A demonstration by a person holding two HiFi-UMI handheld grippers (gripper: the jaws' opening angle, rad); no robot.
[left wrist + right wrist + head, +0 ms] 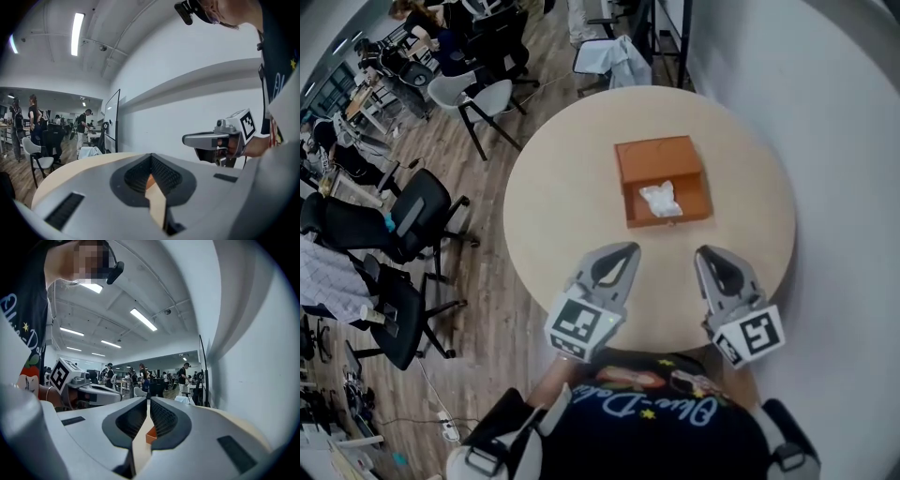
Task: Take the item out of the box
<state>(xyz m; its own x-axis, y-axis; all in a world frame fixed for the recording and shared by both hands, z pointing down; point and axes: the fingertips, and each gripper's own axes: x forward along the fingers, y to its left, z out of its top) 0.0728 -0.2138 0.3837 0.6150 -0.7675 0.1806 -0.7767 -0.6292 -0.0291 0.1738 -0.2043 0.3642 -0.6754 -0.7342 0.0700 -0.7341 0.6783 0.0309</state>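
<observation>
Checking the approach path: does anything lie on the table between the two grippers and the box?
Nothing. The head view shows only bare table between the left gripper, the right gripper and the box.

Your left tool [626,251] and right tool [705,253] held side by side, apart, tips pointing forward, roughly level. Left jaws pressed together, nothing between them. Right jaws likewise closed, empty. Your left hand [47,397] and right hand [249,148] wrapped round tool handles at rear, close in front of your torso.
</observation>
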